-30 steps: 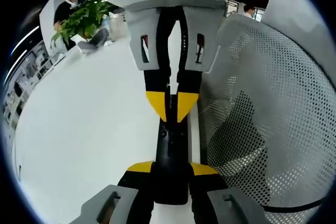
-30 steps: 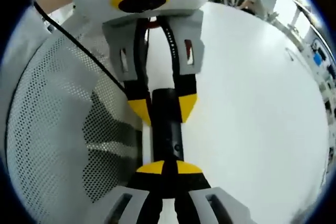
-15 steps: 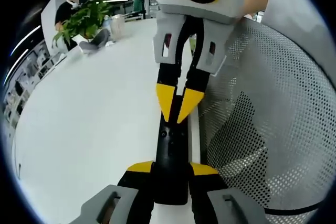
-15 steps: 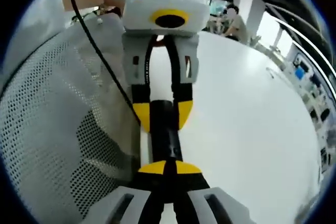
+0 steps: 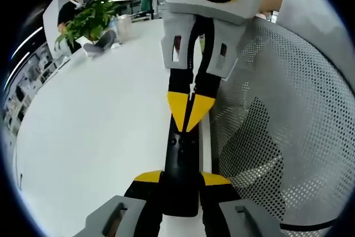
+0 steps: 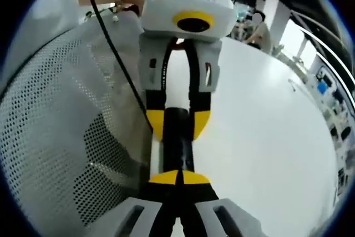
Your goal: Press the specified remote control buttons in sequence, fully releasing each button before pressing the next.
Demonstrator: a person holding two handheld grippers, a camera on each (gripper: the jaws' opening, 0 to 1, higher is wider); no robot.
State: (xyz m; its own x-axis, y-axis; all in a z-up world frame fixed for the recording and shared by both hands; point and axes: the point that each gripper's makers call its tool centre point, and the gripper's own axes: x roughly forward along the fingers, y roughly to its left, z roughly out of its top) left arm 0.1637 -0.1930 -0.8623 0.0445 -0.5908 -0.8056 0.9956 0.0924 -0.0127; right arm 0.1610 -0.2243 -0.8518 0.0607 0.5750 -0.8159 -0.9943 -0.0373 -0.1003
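- jaws first: our left gripper [image 5: 180, 184] clamps the near end of the one black remote [image 5: 182, 162]; our right gripper's [image 5: 190, 116] yellow tips sit pinched together over its far end.
- we judge the remote light, rigid and slick, best held by its long sides.
- one white table [image 5: 94, 131]; one mesh chair [image 5: 283, 120] to the right.

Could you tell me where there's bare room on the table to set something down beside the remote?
The white table lies bare from the remote out to the plant at its far edge. The other side is crowded: the mesh basket stands right against the remote. The left gripper holds the remote; the right gripper is shut over it.
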